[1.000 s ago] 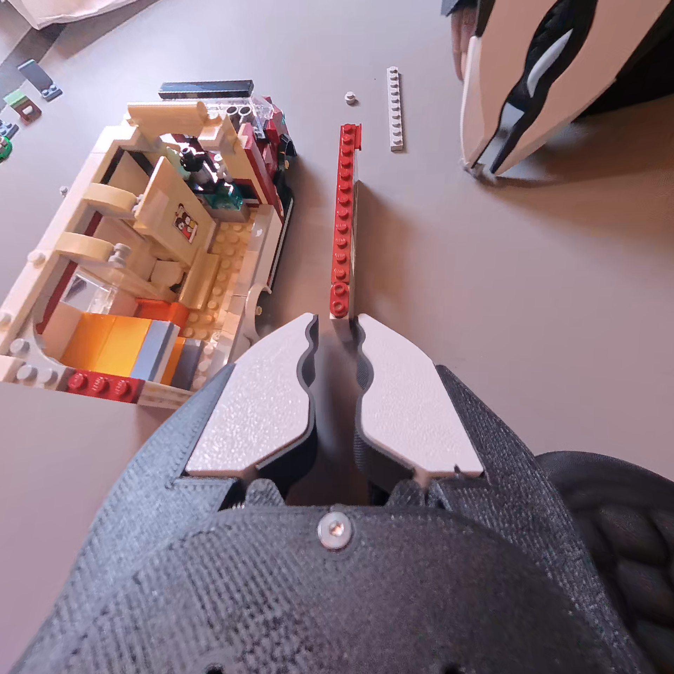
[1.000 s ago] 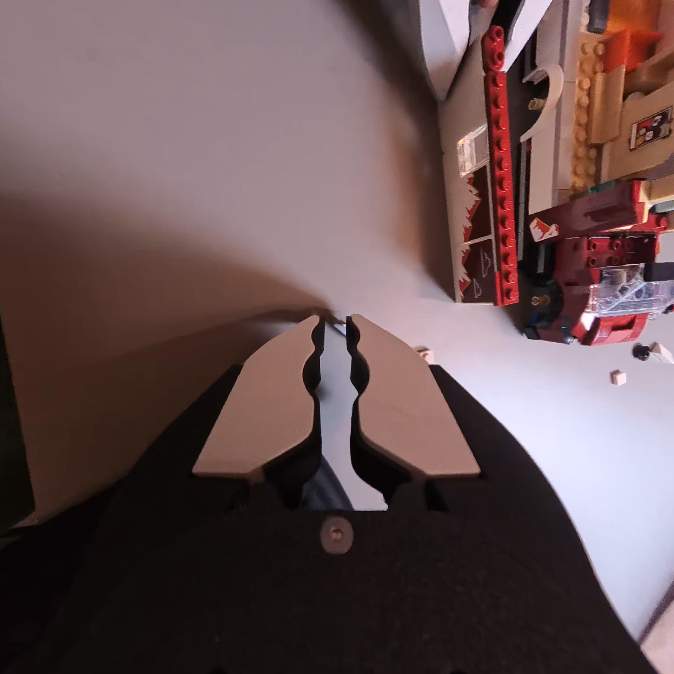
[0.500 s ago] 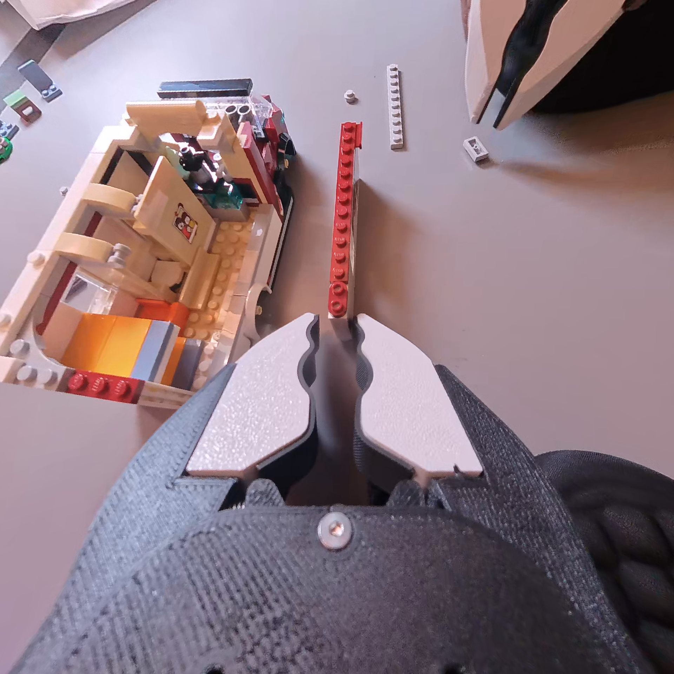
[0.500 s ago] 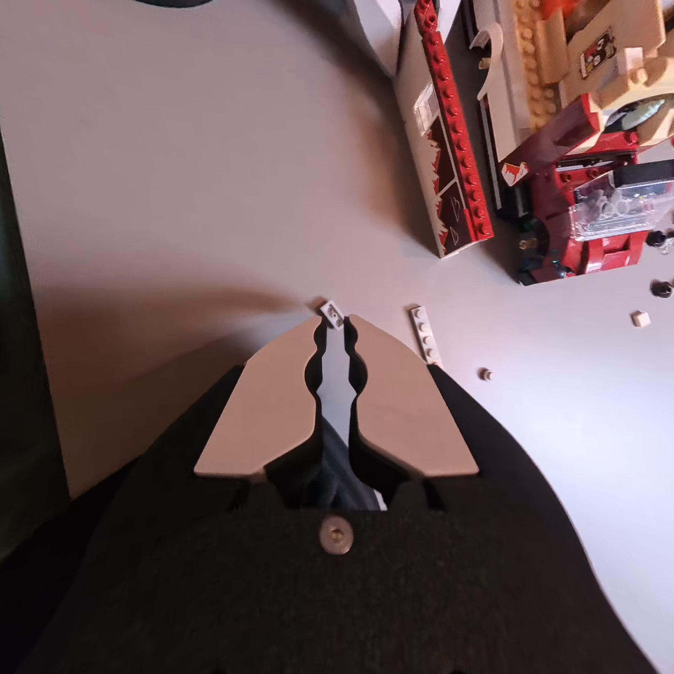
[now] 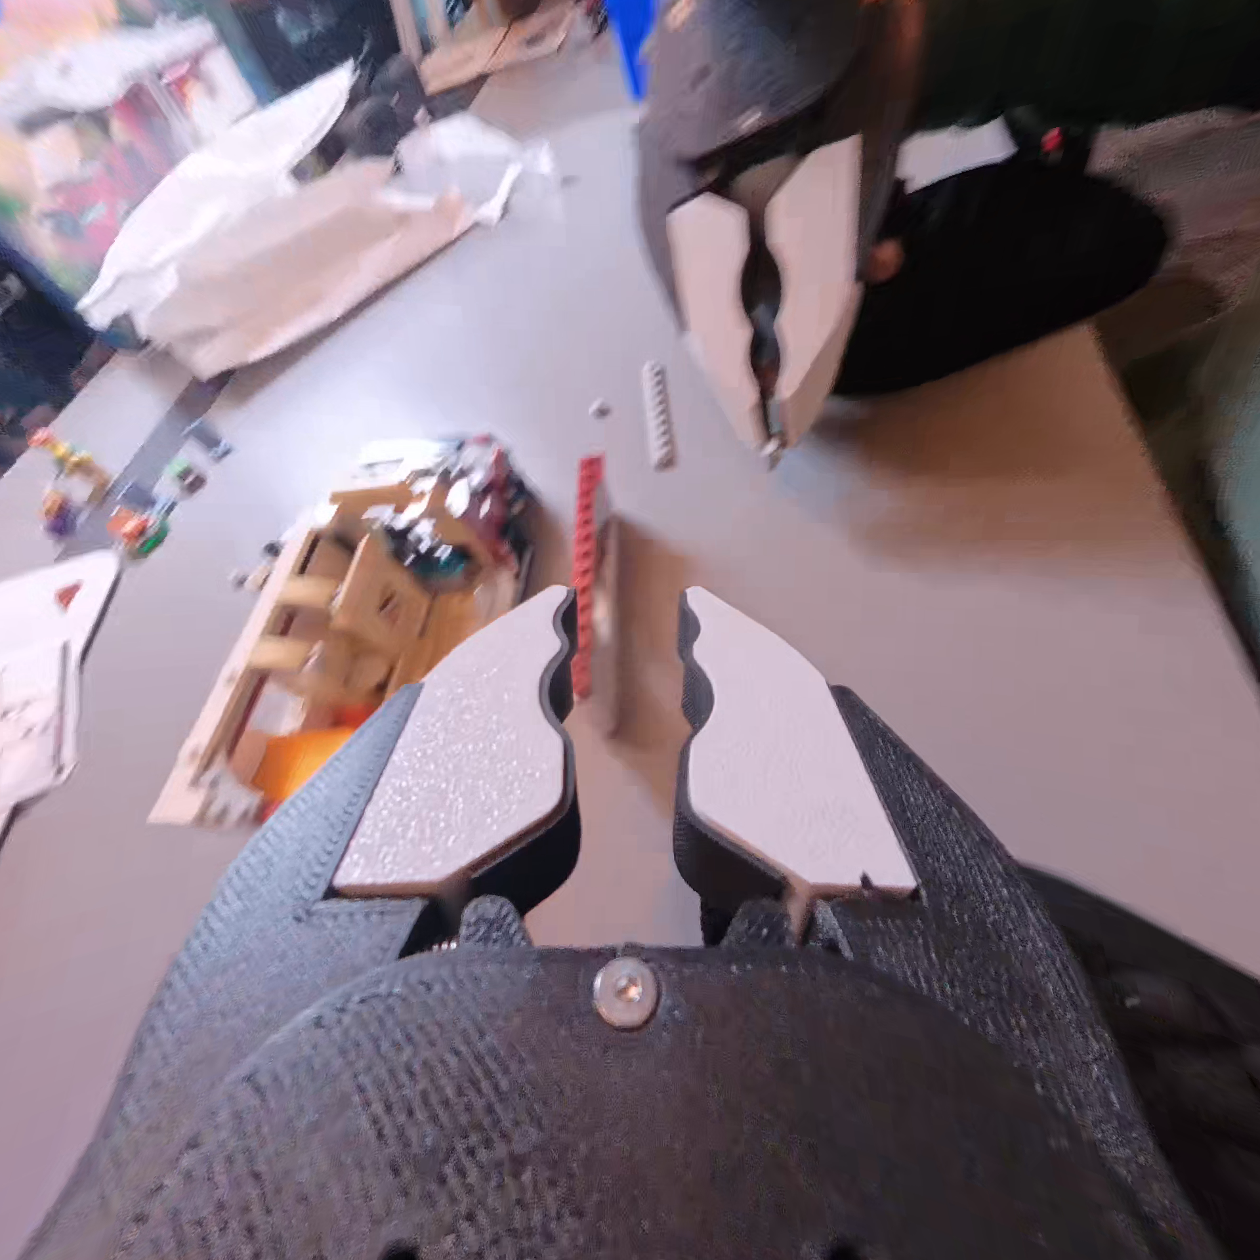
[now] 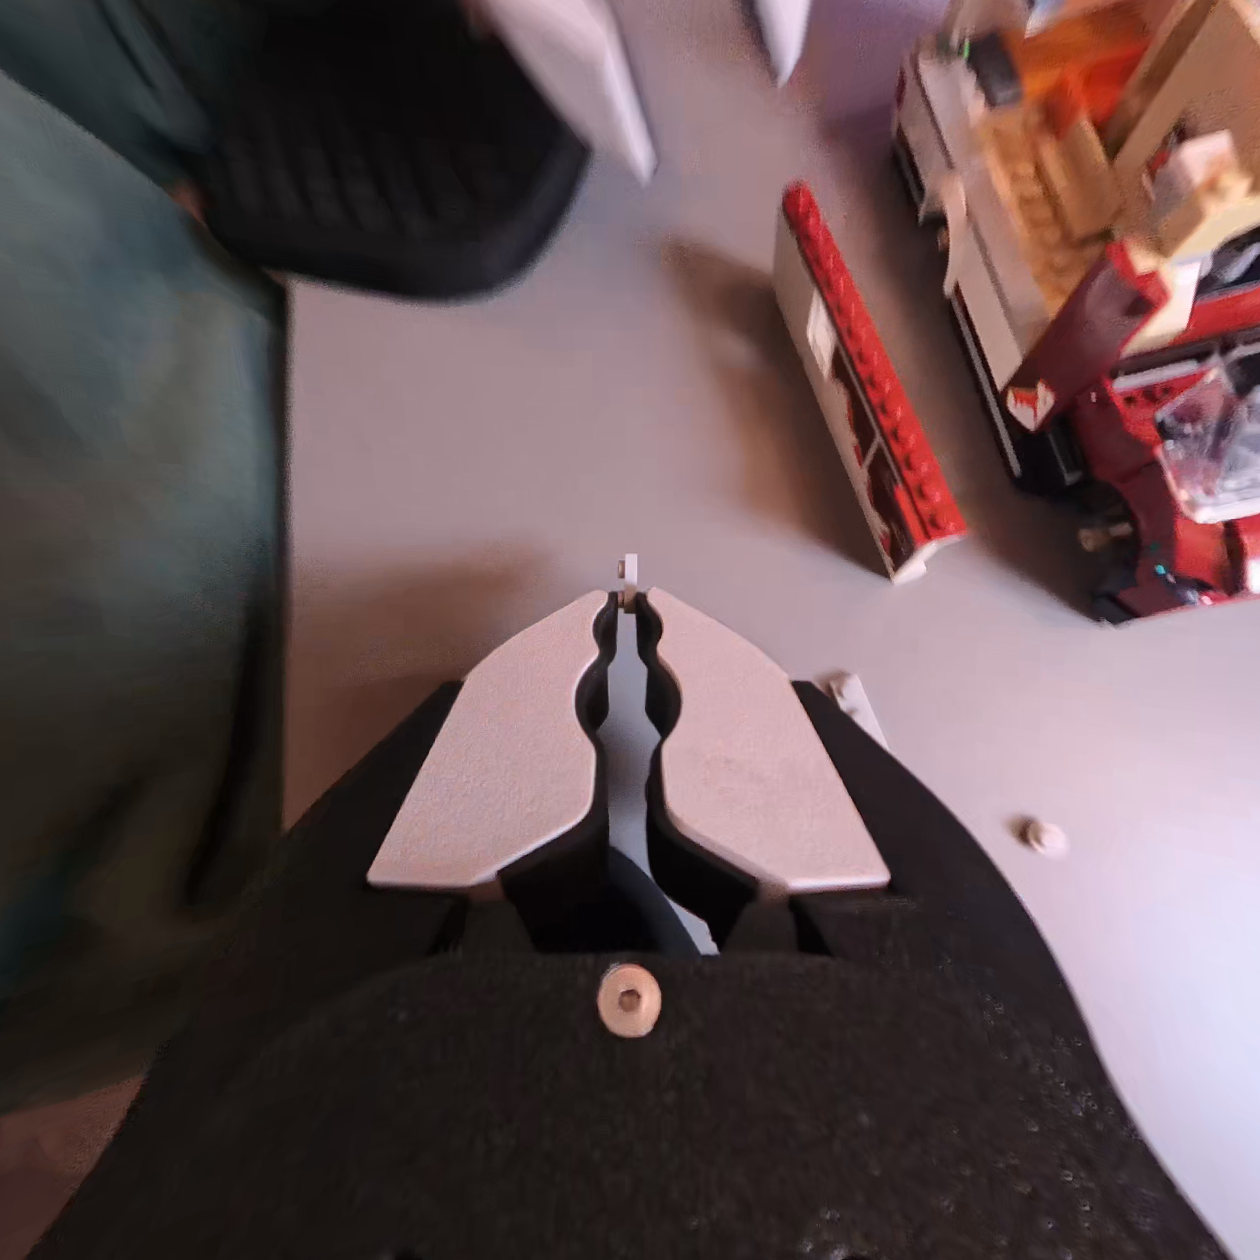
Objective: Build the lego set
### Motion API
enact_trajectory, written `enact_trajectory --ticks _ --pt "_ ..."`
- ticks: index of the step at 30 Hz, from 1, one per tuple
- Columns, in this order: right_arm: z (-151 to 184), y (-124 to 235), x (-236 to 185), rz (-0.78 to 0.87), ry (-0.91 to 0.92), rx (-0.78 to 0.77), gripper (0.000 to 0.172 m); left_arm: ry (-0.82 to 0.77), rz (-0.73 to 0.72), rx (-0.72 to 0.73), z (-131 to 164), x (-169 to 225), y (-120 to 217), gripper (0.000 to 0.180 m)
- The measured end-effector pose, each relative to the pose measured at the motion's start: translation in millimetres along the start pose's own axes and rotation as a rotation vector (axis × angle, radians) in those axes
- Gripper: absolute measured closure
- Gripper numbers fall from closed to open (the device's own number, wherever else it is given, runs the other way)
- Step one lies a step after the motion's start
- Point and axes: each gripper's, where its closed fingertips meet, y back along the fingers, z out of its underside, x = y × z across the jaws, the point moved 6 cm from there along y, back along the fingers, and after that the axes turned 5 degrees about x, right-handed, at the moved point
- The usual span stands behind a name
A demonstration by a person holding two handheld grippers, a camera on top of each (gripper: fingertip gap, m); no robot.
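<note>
Two grippers | left gripper (image 5: 624, 596) jaws apart, bare | right gripper (image 6: 628, 598) clamped on small white plate (image 6: 630, 573) | open brick model (image 5: 354, 613) at 10 o'clock, grey table (image 5: 886, 682), cluttered room

The left wrist view looks forward and down along its own fingers over a grey tabletop (image 5: 920, 613), raised well above it and reaching as far as the blurred room beyond. The right wrist view looks steeply down from nearer the surface. Both take in the long red studded brick wall panel (image 5: 588, 545) (image 6: 879, 395) and the tan and red brick-built model (image 5: 354, 613) (image 6: 1091, 273), seen from roughly opposite ends.
</note>
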Motion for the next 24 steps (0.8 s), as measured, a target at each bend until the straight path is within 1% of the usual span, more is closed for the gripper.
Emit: enact_trajectory --ticks 1,4,5,7,10,12,16,24 --pt "-8 0 -2 -0.037 -0.035 0.044 0.168 -0.001 0.037 0.024 -7 9 -4 0.154" --pt "-29 -2 -5 -0.145 -0.121 0.129 0.168 -0.007 0.108 0.066 -19 30 -22 0.157" --pt "-35 -4 -6 -0.184 -0.150 0.150 0.168 -0.029 0.099 0.076 -21 32 -25 0.156" --pt "-45 -7 -7 -0.261 -0.213 0.188 0.168 -0.127 0.047 0.099 -25 35 -27 0.156" --pt "-54 -9 -8 -0.348 -0.264 0.220 0.168 -0.228 0.033 0.133 -28 41 -25 0.159" --pt "-56 -10 -8 -0.374 -0.271 0.218 0.168 -0.260 0.023 0.151 -30 43 -22 0.163" --pt "-57 -10 -9 -0.407 -0.280 0.214 0.168 -0.294 0.008 0.138 -29 43 -21 0.171" --pt "-53 -9 -7 -0.449 -0.336 0.222 0.168 -0.335 -0.001 0.158 -31 46 -19 0.171"
